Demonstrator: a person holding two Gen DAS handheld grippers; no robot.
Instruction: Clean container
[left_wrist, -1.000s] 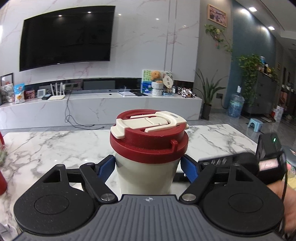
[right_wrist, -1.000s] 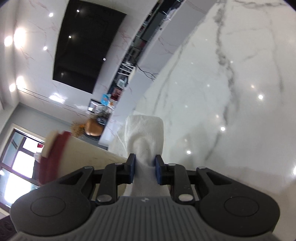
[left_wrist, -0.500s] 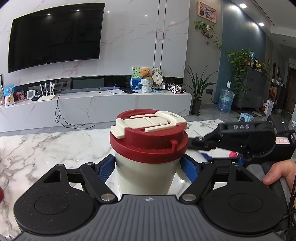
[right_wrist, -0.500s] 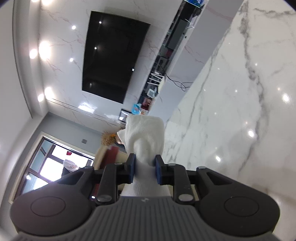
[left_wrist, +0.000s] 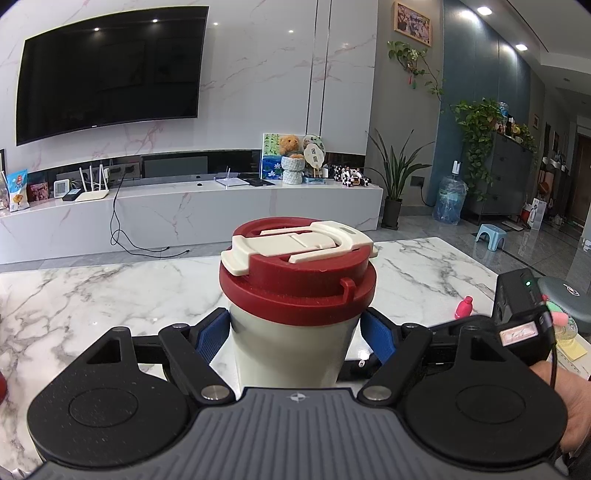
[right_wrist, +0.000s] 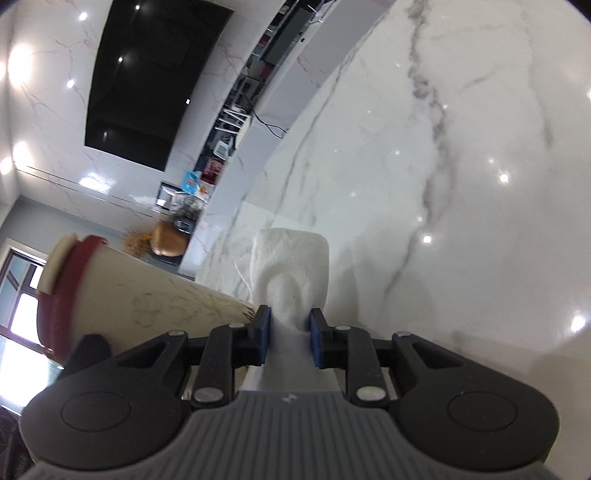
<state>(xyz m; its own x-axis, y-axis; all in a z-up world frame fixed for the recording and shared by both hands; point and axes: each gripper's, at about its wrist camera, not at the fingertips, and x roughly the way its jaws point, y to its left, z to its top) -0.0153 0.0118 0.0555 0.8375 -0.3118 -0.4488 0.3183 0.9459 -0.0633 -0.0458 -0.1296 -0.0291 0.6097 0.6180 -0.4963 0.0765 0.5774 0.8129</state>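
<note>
A cream cup (left_wrist: 291, 350) with a dark red lid (left_wrist: 295, 284) and a cream flip clasp stands upright between the blue pads of my left gripper (left_wrist: 295, 338), which is shut on its body. In the right wrist view the same cup (right_wrist: 147, 299) runs across the lower left, lid toward the left. My right gripper (right_wrist: 290, 338) is shut on a folded white cloth (right_wrist: 291, 266) that sticks out past its fingertips, just right of the cup's lower wall; contact with the cup cannot be told. The right gripper's body (left_wrist: 517, 317) and a hand (left_wrist: 569, 398) show at the lower right of the left view.
A white marble table (left_wrist: 110, 295) lies under both grippers. A small pink bottle (left_wrist: 463, 307) stands at its right side, and something red sits at the far left edge (left_wrist: 2, 387). Beyond are a TV wall and a low cabinet.
The right gripper with the cloth swung up beside the lid half a second ago, then came back down beside the cup's lower wall. The left gripper still holds the cup.
</note>
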